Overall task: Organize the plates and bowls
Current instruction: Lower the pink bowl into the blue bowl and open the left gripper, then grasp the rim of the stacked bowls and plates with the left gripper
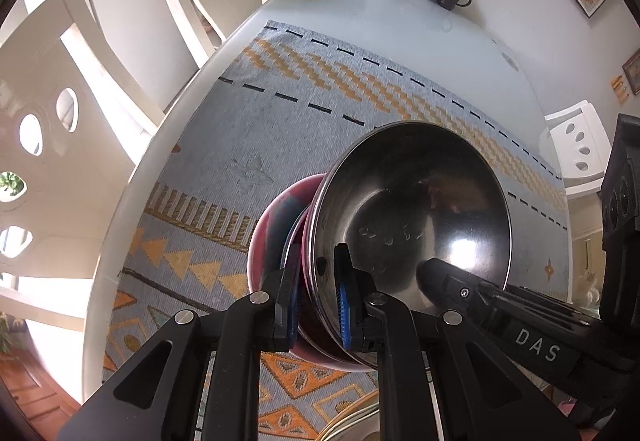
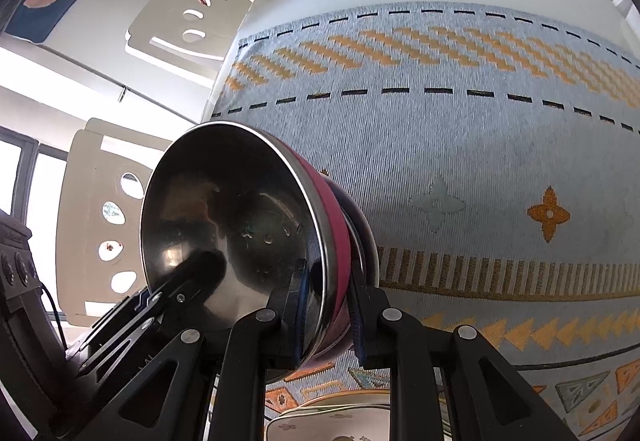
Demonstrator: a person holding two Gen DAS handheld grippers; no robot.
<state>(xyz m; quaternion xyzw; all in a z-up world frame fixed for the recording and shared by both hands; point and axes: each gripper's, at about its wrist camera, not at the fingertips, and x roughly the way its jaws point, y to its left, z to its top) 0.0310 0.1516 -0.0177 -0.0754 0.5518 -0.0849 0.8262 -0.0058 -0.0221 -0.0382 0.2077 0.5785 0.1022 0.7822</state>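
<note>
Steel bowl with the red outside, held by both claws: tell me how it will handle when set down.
The bowl looks stiff: its rim keeps its round shape though the left claw and right claw pinch it. The polished, glossy metal probably slips in the pads. With its rounded red underside, it may rock once on the cloth.

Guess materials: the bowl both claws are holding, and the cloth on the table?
Bowl: inside looks like polished stainless steel, with mirror reflections, a bright glare spot and a thin metal rim. Its outer wall is glossy red, probably enamel or plastic; which one is unclear.
Cloth: woven fabric, matte, with visible ribbed weave and woven-in orange and black patterns.
</note>
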